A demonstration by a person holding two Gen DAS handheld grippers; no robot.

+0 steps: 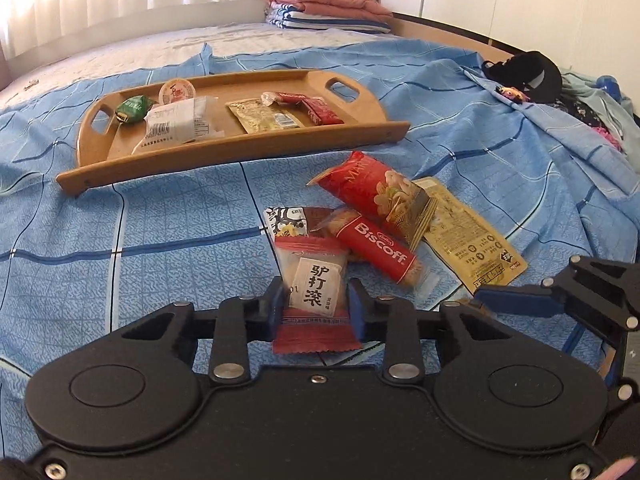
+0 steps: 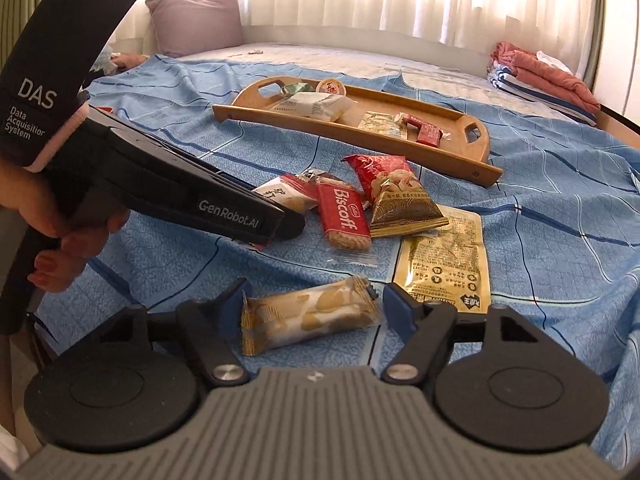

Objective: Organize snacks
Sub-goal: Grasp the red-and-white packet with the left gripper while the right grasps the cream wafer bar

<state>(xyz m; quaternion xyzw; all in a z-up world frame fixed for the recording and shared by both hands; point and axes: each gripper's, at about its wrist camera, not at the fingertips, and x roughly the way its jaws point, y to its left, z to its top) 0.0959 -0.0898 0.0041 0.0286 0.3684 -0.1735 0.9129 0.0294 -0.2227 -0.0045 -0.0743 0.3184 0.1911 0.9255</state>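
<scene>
My left gripper (image 1: 317, 298) is shut on a red-and-white snack packet (image 1: 314, 284) with Chinese characters, at the near edge of a snack pile on the blue bedsheet. The pile holds a red Biscoff pack (image 1: 376, 250), a red nut bag (image 1: 380, 196) and a flat gold sachet (image 1: 472, 244). My right gripper (image 2: 316, 304) is open, its fingers either side of a gold-and-white snack bar (image 2: 312, 316) lying on the sheet. A wooden tray (image 1: 240, 148) beyond the pile holds several snacks; it also shows in the right wrist view (image 2: 472, 156).
The left gripper body (image 2: 180, 196) and the hand holding it reach in from the left of the right wrist view. Folded towels (image 1: 324, 8) lie at the bed's far side. Dark clothes (image 1: 528, 76) are heaped at the right. A purple pillow (image 2: 196, 22) sits far left.
</scene>
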